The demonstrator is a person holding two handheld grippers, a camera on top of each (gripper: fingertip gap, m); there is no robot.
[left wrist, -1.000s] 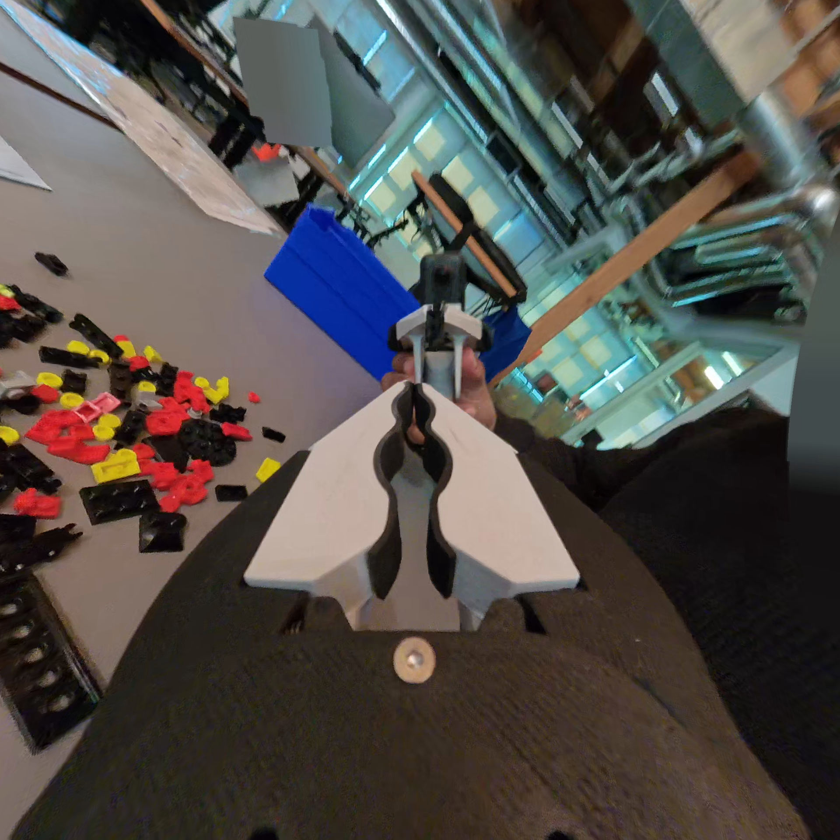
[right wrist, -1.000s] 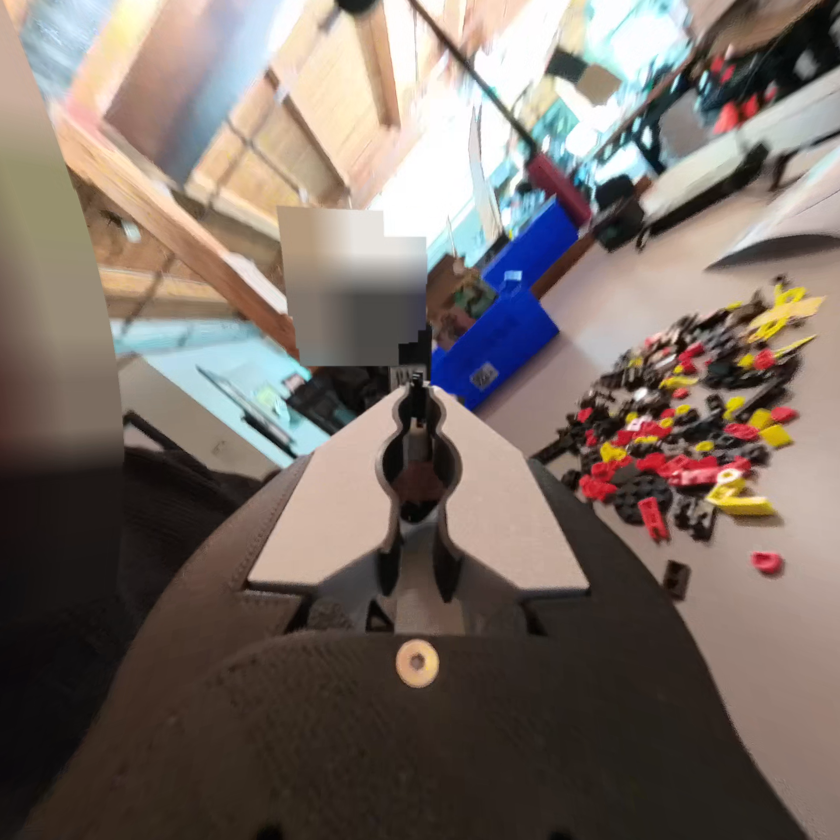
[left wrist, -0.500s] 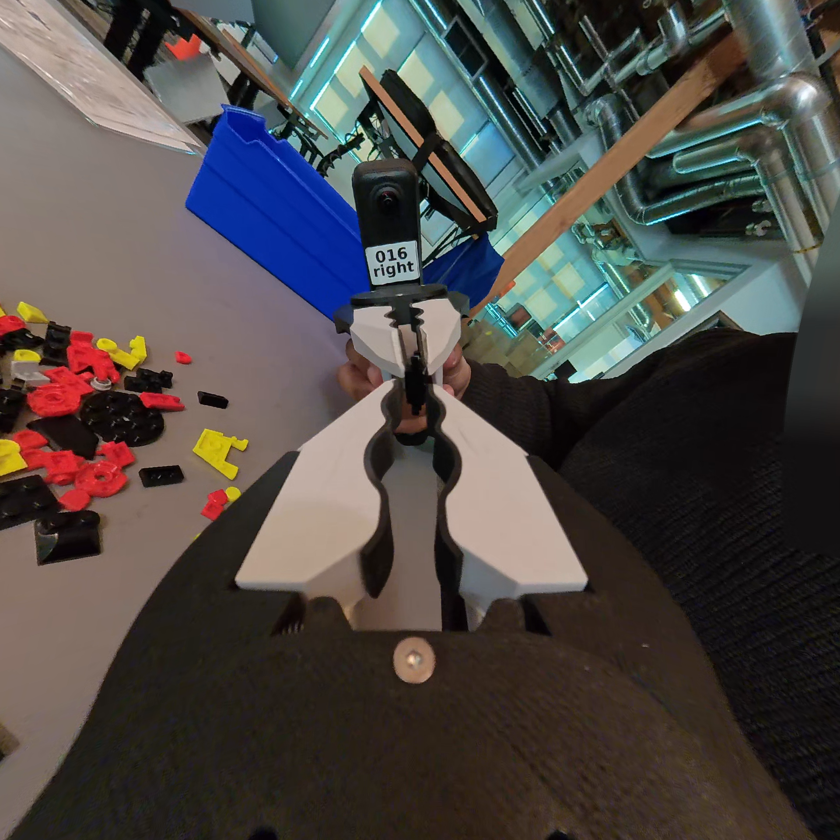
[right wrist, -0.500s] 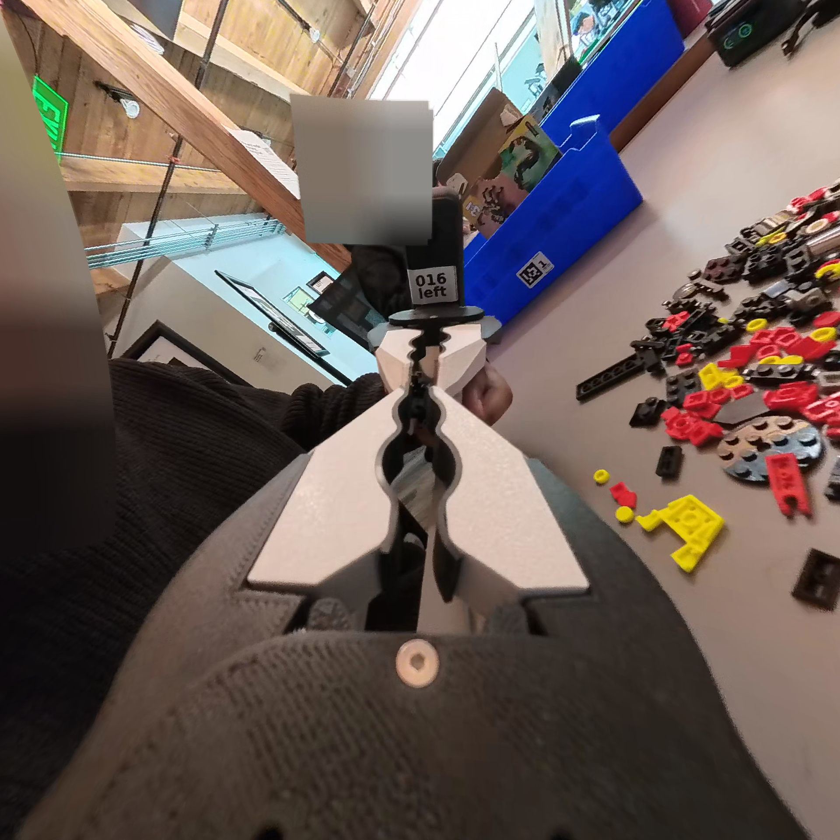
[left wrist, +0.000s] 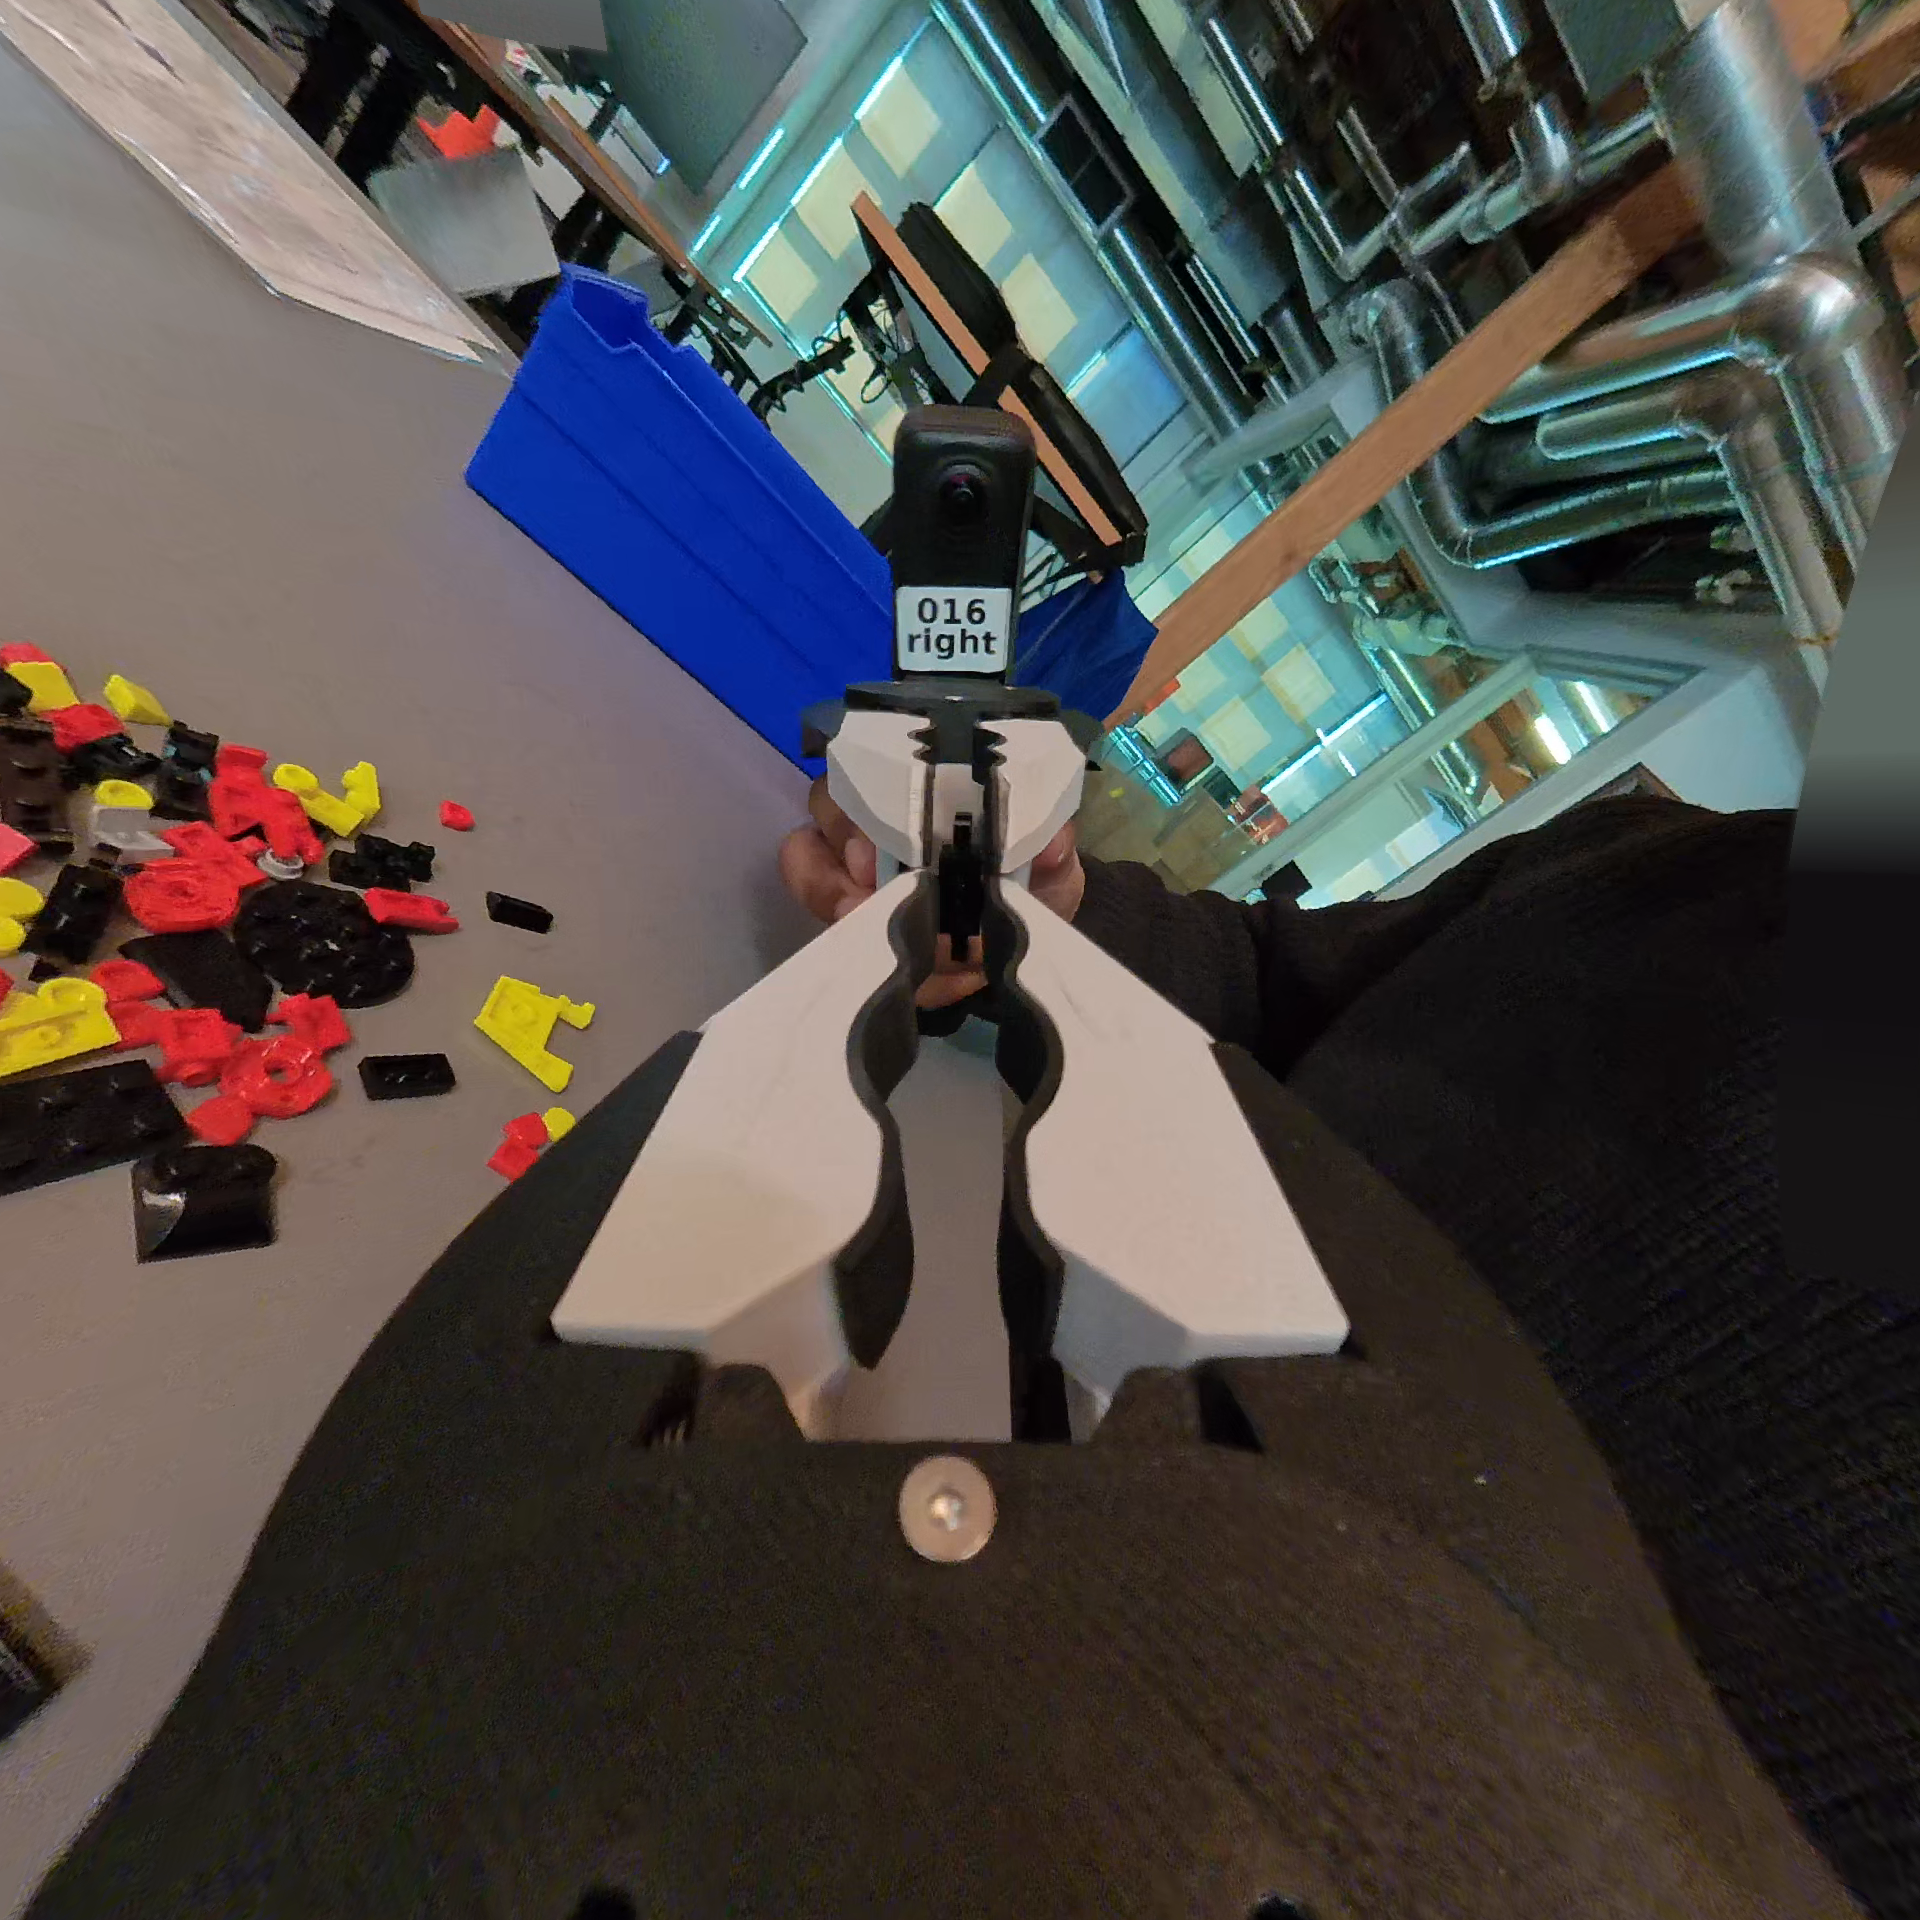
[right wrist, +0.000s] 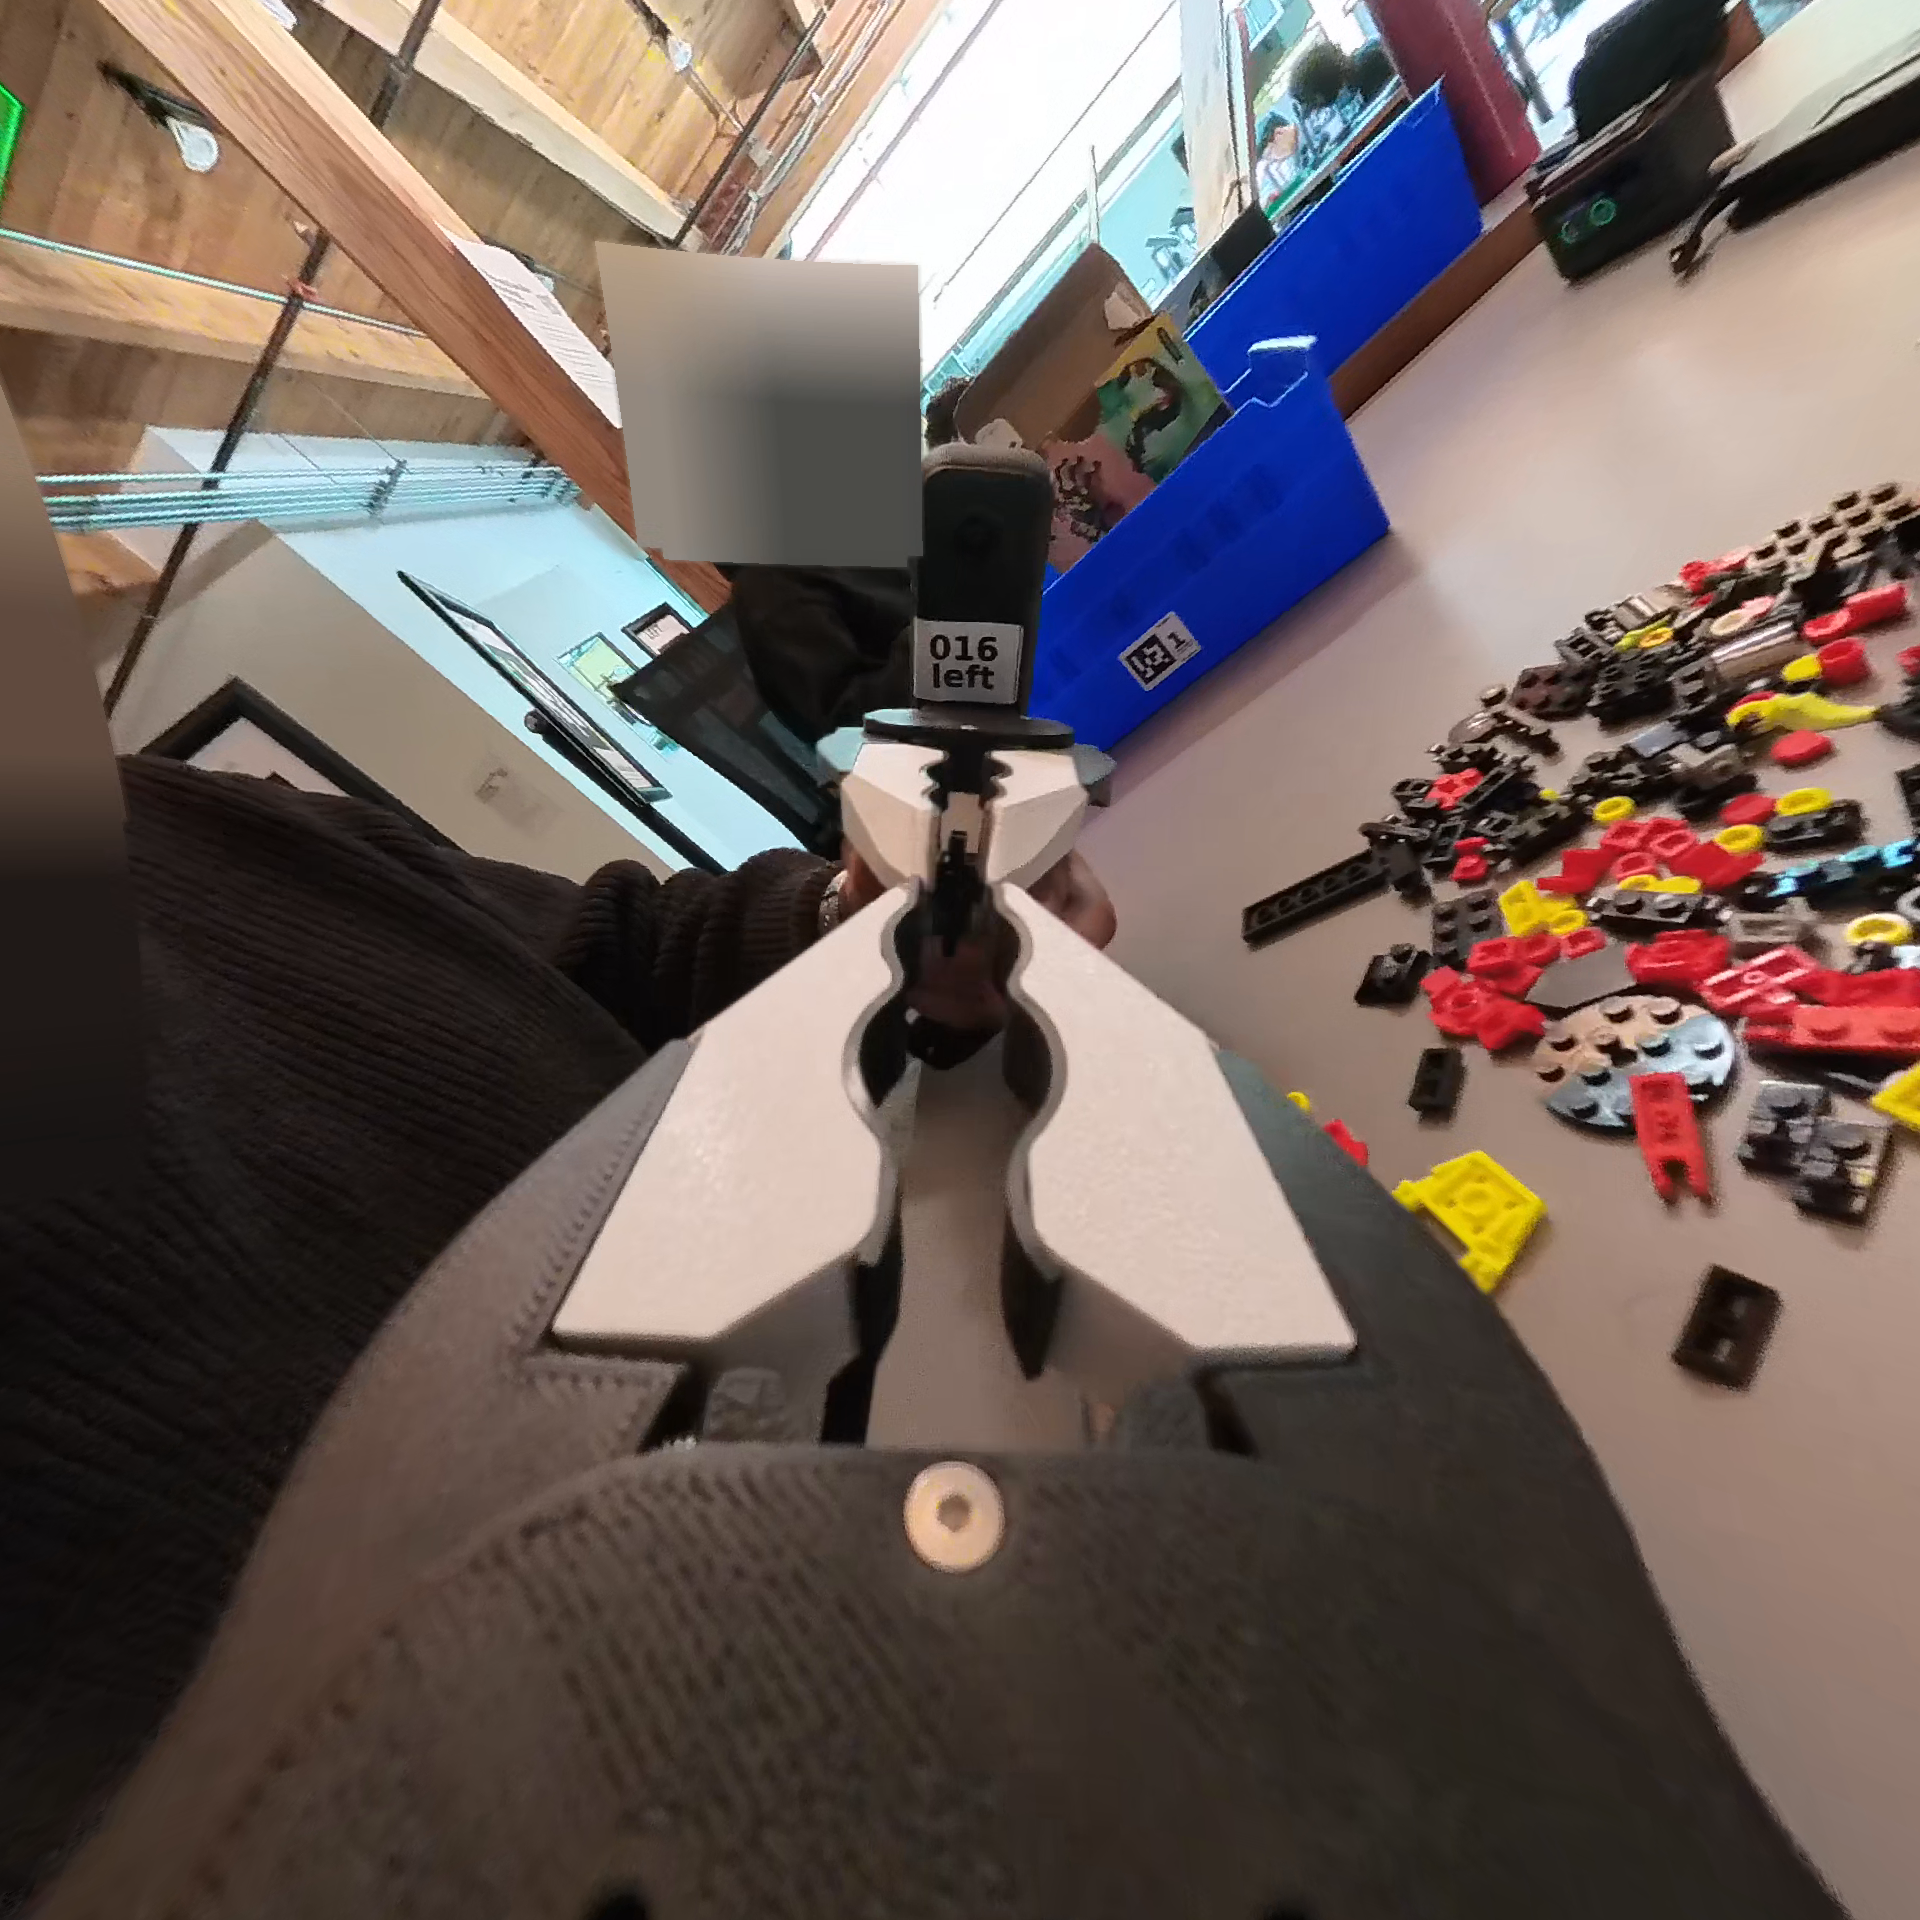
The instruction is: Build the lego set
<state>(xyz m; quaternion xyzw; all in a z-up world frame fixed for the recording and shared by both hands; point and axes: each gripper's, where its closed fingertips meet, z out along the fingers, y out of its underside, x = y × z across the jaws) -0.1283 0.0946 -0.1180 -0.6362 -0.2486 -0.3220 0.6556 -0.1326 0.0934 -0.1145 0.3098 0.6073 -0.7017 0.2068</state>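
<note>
Held tip to tip above the table [left wrist: 312, 499], the left gripper [left wrist: 956, 914] and right gripper [right wrist: 951, 914] each look nearly closed around a small black piece [left wrist: 958, 883], which could slip and drop if either squeeze eases.

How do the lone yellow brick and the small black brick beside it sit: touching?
Apart. Left wrist view shows bare table between the yellow brick and the black brick.

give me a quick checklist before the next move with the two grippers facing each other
1. Left gripper closed on a small black lego piece: ok.
2. Right gripper closed at its tips on the same black piece: ok.
3. Grippers lined up tip to tip: ok.
4. Whether the black piece is one part or two being joined: cannot tell.
5. Both grippers held above the grey table, off the loose lego pile: ok.
6. Blue bin out of the way: ok.
</note>
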